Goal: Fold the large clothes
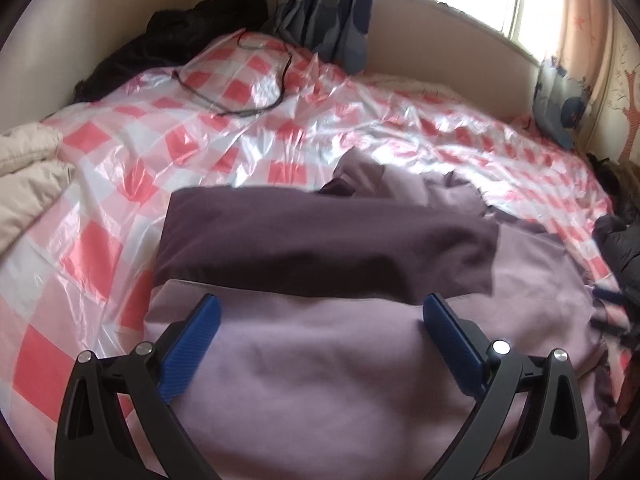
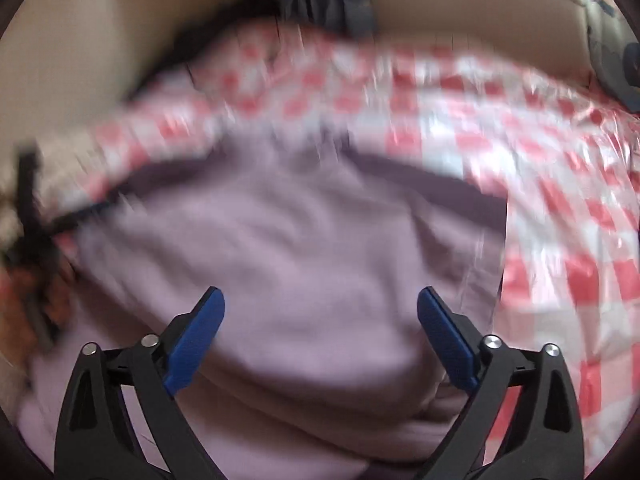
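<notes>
Left wrist view has the left tongs spread wide and empty over the lilac garment filling the lower middle of the checkered bed, right tongs likewise released, so I'd pinch an edge, not the middle bulk.

Garment lies spread on the sheet covering the bed, near edge. A folded-over band of it lies across its far part, w/ a bunched bit just behind. Left gripper over garment's middle, fingers wide apart; right gripper likewise. Cable on sheet, far left. Coat behind it by the wall. Blanket at left edge. Curtain at back, pillow far right.
</notes>
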The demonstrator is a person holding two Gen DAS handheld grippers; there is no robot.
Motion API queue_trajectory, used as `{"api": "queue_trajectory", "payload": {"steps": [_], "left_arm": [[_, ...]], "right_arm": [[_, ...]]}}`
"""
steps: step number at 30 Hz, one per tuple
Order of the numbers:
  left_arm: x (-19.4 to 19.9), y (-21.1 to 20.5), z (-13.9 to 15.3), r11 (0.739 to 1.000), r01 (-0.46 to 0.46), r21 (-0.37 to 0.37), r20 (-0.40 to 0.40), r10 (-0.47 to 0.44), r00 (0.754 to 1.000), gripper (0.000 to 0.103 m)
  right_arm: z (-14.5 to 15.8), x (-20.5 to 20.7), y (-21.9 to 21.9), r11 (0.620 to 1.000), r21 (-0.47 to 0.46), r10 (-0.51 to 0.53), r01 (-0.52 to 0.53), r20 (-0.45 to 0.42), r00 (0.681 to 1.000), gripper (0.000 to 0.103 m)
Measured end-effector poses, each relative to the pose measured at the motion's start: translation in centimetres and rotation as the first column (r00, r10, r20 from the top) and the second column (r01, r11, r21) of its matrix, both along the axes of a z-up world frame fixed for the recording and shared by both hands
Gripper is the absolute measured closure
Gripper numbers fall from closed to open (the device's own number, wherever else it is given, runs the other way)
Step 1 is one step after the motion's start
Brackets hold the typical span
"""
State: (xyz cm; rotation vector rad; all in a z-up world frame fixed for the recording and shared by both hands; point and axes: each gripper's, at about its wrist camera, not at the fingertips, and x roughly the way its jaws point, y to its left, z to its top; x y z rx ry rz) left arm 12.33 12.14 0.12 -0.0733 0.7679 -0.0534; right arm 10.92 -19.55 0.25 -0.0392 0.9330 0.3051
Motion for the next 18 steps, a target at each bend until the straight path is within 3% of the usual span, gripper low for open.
{"api": "queue_trajectory", "payload": {"steps": [1, 2, 3, 5, 7, 11, 14, 18], "left_arm": [[0.2, -0.4, -0.6, 1.0, 0.014, 0.022, -0.008, -0.014, 1.0, 0.005], [0.1, -1.0, -1.0, 0.998, 0.022, 0.067, -0.006, -0.021, 1.0, 0.005], [0.0, -1.6, -1.2, 0.993, 0.022, 0.115, 0.003, -0.022, 1.0, 0.005], [-0.1, -1.8, -1.2, 0.99, 0.025, 0.141, 0.005, -0.026, 1.0, 0.005], [0.0, -1.1, -1.1, 0.994, 0.03, 0.101, 0.001, -0.03, 1.0, 0.006], [-0.1, 0.5, -0.3, 0.999, 0.041, -0.004, -0.016, -0.041, 0.999, 0.006], [-1.6, 1.7, 1.2, 0.997, 0.031, -0.069, -0.051, -0.034, 0.998, 0.006], [-7.1, 4.1, 3.4, 0.99, 0.047, -0.13, -0.087, -0.059, 0.994, 0.006]], "right_arm": [[-2.0, 0.4, 0.0, 1.0, -0.004, 0.014, -0.014, -0.051, 0.999, 0.009], [-3.1, 0.3, -0.1, 1.0, -0.001, 0.021, -0.021, -0.038, 0.999, 0.009], [-2.9, 0.1, 0.0, 1.0, 0.002, 0.024, -0.024, -0.032, 0.999, 0.009], [-1.4, -0.5, -0.4, 0.999, 0.048, 0.021, -0.019, -0.041, 0.999, 0.009], [1.1, -2.5, -1.9, 0.984, 0.173, 0.045, -0.039, -0.034, 0.998, 0.009], [4.4, -9.0, -5.8, 0.953, 0.303, -0.003, 0.026, -0.078, 0.997, 0.007], [4.1, -15.4, -9.0, 0.924, 0.368, -0.029, 0.103, -0.2, 0.979, 0.007], [2.0, -22.8, -10.8, 0.886, 0.439, 0.02, 0.147, -0.355, 0.935, 0.007]]}}
